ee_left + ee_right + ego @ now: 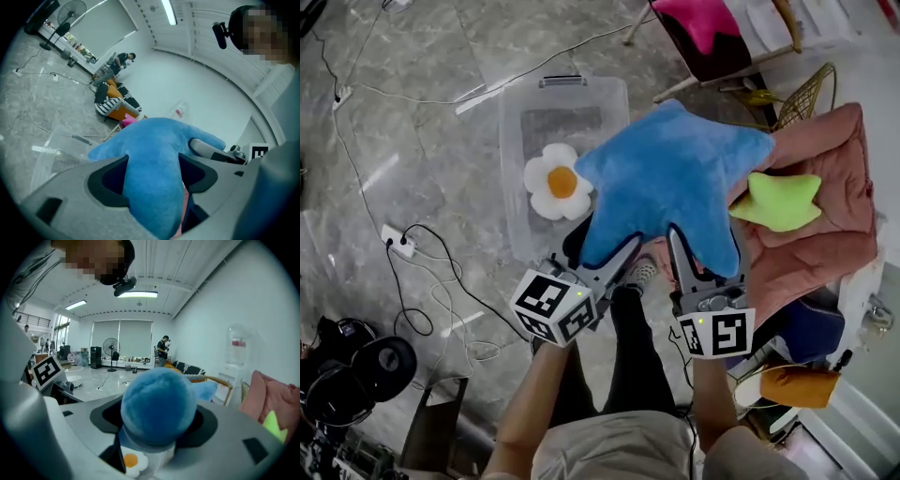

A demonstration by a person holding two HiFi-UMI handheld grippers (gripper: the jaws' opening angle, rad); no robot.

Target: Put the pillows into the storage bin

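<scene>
Blue and star-shaped, the big pillow (670,183) hangs in the air between both grippers. The left gripper (619,255) is clamped on one lower point of the star and the right gripper (678,246) is clamped on the neighbouring point. The pillow's left part hangs over the right edge of the clear storage bin (514,112) on the grey marble floor (412,122). Inside the bin lies a white flower pillow (558,181) with an orange centre. A green star pillow (778,200) rests near the left edge of a pink cushion (825,244).
</scene>
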